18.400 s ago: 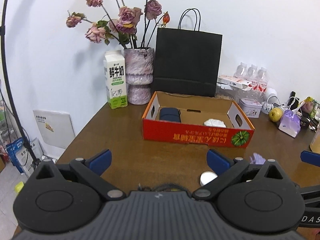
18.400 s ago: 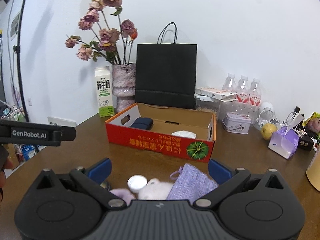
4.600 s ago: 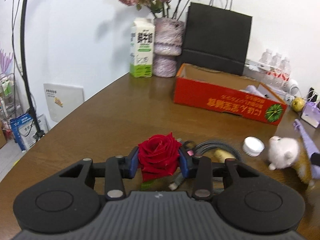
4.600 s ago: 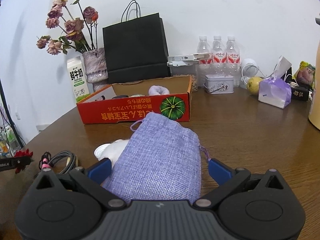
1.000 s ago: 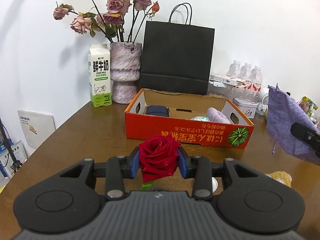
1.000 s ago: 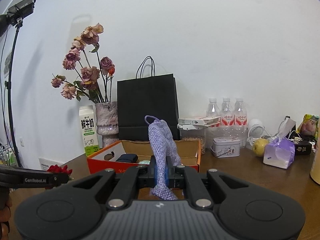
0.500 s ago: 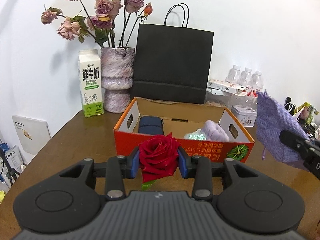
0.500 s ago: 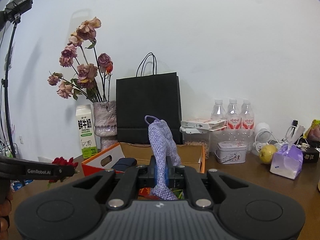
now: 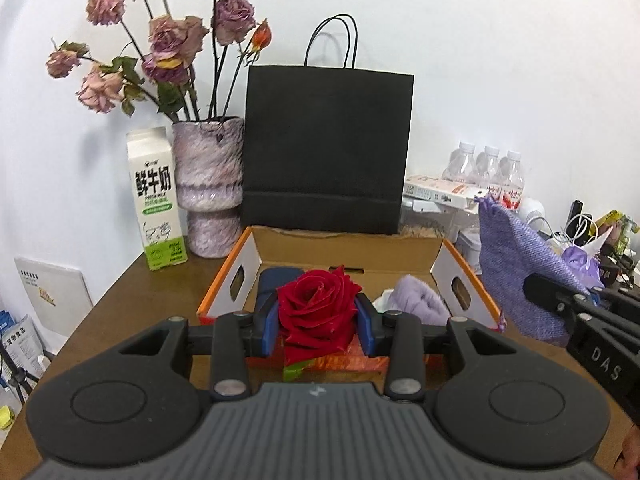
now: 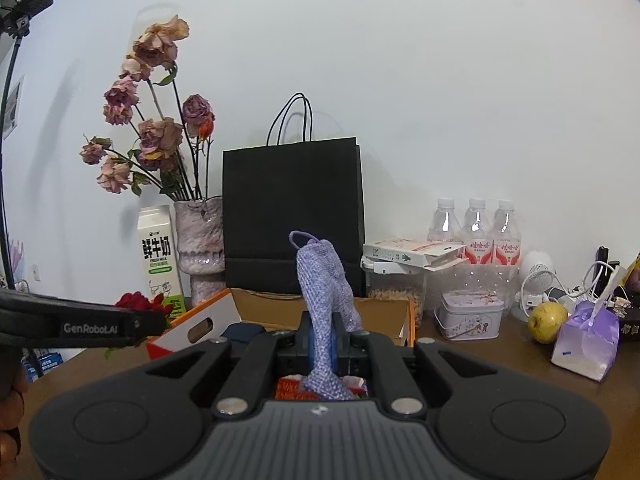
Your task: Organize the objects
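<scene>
My left gripper (image 9: 318, 322) is shut on a red rose (image 9: 316, 312), held in the air in front of the open orange cardboard box (image 9: 452, 268). Inside the box lie a dark blue case (image 9: 278, 278) and a lilac soft thing (image 9: 418, 302). My right gripper (image 10: 322, 344) is shut on a lilac woven pouch (image 10: 326, 280) that stands up between its fingers, just before the same box (image 10: 208, 322). In the left wrist view the pouch (image 9: 516, 260) and right gripper (image 9: 560, 304) hang at the right of the box. The rose (image 10: 138, 302) shows left in the right wrist view.
Behind the box stand a black paper bag (image 9: 326, 148), a vase of dried roses (image 9: 208, 184) and a milk carton (image 9: 156, 196). To the right are water bottles (image 10: 474, 236), a small tin (image 10: 470, 316), an apple (image 10: 546, 322) and a lilac gift bag (image 10: 586, 340) on the brown table (image 10: 500, 364).
Both grippers have moved forward and a little upward toward the box, which now looks larger and closer. The rose and the pouch stay gripped as before.
</scene>
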`<state>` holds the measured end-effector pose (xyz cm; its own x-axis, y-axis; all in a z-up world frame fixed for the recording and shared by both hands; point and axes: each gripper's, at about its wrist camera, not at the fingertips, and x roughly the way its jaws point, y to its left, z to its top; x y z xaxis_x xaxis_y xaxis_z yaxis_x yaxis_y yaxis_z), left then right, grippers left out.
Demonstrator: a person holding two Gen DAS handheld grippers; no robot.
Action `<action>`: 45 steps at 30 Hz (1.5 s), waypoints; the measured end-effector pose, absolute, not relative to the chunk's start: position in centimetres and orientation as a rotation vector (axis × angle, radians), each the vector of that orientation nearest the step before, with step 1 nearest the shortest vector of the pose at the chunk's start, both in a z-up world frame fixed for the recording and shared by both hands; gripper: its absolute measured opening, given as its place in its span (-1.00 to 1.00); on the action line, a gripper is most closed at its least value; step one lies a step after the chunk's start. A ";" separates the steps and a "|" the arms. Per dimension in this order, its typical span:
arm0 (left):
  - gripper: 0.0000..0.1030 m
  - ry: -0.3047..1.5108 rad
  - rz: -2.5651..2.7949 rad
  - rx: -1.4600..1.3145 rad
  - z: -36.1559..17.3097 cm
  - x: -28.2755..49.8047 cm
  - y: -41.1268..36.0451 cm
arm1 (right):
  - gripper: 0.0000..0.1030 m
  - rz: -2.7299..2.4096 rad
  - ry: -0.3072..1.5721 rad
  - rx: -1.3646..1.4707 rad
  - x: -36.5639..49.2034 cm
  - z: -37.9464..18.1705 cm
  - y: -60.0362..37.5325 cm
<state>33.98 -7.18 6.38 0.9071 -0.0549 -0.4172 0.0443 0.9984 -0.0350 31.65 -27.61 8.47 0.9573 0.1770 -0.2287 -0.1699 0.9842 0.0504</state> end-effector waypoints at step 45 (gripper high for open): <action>-0.25 0.546 0.059 0.034 5.4 52.4 -7.4 | -0.87 0.194 0.533 -0.033 51.3 6.1 -25.3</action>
